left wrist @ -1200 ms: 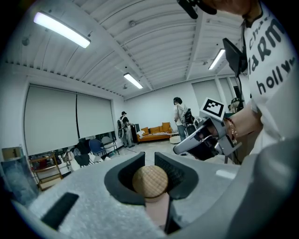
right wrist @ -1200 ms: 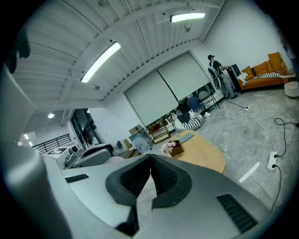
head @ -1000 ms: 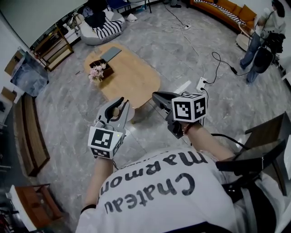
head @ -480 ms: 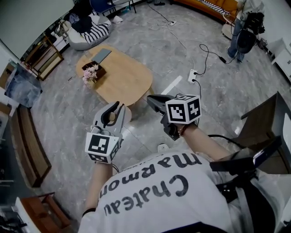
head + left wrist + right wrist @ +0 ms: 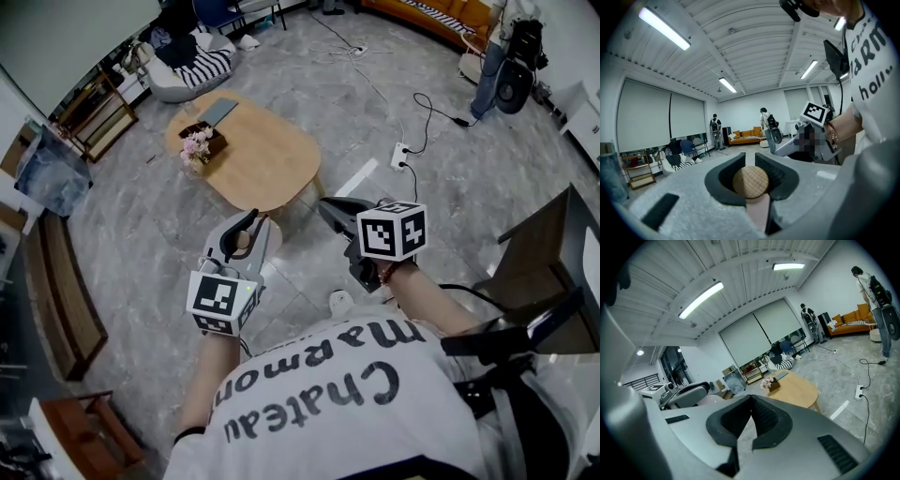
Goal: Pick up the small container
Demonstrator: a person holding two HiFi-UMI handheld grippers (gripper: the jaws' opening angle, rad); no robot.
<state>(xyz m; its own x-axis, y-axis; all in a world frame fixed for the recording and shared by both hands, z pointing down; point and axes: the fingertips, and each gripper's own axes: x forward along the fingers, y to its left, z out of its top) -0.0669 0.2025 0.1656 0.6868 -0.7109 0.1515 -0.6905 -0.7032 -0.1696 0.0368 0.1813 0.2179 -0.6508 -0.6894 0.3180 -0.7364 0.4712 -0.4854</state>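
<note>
The small container (image 5: 751,183) has a round cork-coloured lid and a pale pink body. It sits between the dark pads of my left gripper (image 5: 750,161), which is shut on it. In the head view the left gripper (image 5: 248,223) is held in the air above the grey floor, with the tan lid of the container (image 5: 241,238) showing between its jaws. My right gripper (image 5: 325,204) hangs level with it to the right. In the right gripper view, the right gripper (image 5: 750,401) has its jaw tips touching with nothing between them.
A low oval wooden table (image 5: 262,164) stands ahead, bearing a box of flowers (image 5: 200,142) and a flat grey pad (image 5: 220,111). A power strip (image 5: 401,155) with cables lies on the floor. A dark chair (image 5: 548,272) is at right, a bench (image 5: 58,281) at left, and a person (image 5: 502,56) stands far right.
The head view has swung a little, so the table and floor shifted in the picture. Both grippers stay in front of the person; the left one still holds the container.
</note>
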